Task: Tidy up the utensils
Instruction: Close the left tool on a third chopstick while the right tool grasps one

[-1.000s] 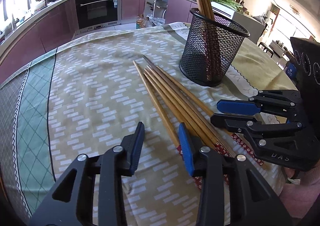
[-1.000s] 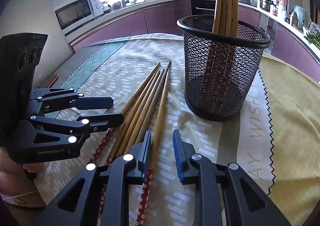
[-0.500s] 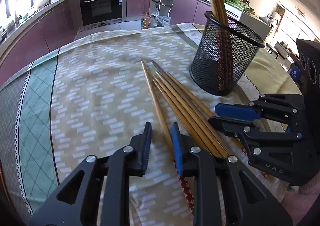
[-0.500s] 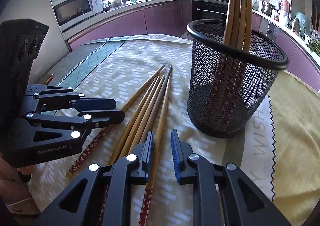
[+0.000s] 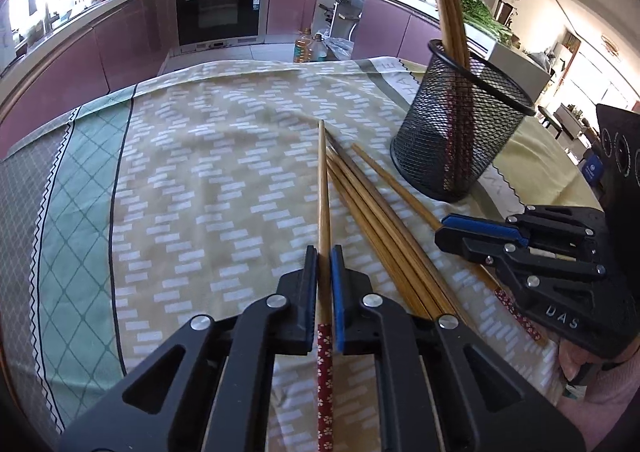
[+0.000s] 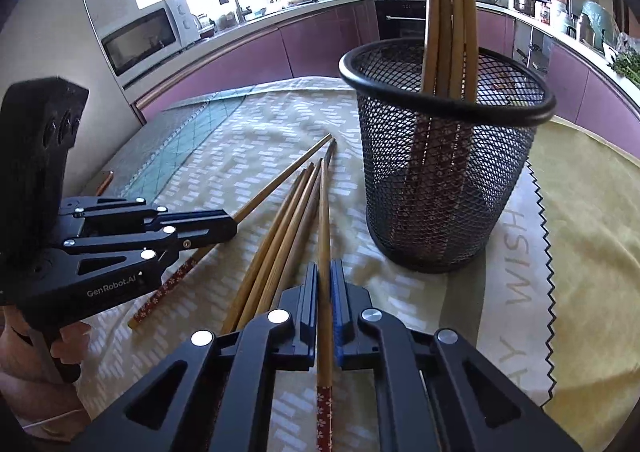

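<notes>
A black mesh cup (image 5: 460, 131) (image 6: 440, 191) stands upright on the patterned cloth with several wooden chopsticks leaning in it. Loose chopsticks (image 5: 372, 211) (image 6: 280, 244) lie side by side on the cloth in front of it. My left gripper (image 5: 324, 264) is shut on the leftmost chopstick (image 5: 323, 179), near its red patterned end. My right gripper (image 6: 324, 268) is shut on the rightmost chopstick (image 6: 324, 203), the one nearest the cup. Each view also shows the other gripper from the side, the right gripper (image 5: 442, 230) and the left gripper (image 6: 234, 221), both low over the cloth.
A yellow-green tablecloth (image 5: 200, 191) covers the table, and its far edge drops towards the kitchen floor. Purple cabinets, an oven (image 5: 220, 11) and a microwave (image 6: 148, 35) line the walls beyond. A person's hand (image 6: 40, 352) holds the left gripper's handle.
Both grippers stood open astride a chopstick a second ago; their jaws have since closed onto those chopsticks. The hands stayed almost in place.
</notes>
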Demonstrator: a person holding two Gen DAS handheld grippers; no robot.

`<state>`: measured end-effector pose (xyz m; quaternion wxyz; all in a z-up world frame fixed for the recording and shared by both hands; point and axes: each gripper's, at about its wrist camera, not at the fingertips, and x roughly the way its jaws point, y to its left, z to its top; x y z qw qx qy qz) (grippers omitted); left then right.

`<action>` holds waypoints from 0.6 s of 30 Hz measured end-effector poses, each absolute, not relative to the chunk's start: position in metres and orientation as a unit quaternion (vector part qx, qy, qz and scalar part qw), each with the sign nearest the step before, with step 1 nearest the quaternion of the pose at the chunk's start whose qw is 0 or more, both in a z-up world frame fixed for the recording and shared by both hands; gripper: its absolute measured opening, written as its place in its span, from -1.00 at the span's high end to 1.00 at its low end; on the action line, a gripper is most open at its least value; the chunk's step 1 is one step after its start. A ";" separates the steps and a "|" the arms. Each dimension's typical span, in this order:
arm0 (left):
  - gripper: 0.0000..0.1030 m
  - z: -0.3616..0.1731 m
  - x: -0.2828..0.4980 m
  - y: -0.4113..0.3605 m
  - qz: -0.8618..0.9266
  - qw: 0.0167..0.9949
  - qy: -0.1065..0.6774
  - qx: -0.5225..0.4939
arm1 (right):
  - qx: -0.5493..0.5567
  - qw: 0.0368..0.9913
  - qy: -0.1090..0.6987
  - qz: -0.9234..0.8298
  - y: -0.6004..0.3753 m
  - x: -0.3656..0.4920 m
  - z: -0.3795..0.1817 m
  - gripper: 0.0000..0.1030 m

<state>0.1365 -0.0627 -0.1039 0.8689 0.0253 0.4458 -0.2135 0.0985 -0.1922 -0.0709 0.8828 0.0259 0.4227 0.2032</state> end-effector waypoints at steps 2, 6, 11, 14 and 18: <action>0.85 -0.102 0.129 -0.063 -0.223 0.868 0.442 0.029 | 0.021 0.885 0.416 0.210 -0.191 0.094 -0.066 0.89; 0.85 -0.102 0.116 -0.065 -0.243 0.861 0.446 0.033 | 0.014 0.882 0.415 0.224 -0.189 0.087 -0.063 0.89; 0.85 -0.106 0.112 -0.066 -0.258 0.853 0.453 0.041 | 0.003 0.876 0.425 0.229 -0.182 0.089 -0.068 0.89; 0.85 -0.106 0.115 -0.067 -0.262 0.849 0.456 0.048 | 0.000 0.874 0.430 0.226 -0.181 0.091 -0.071 0.89; 0.79 -0.108 0.127 -0.069 -0.268 0.844 0.462 0.046 | -0.014 0.875 0.432 0.219 -0.178 0.095 -0.072 0.87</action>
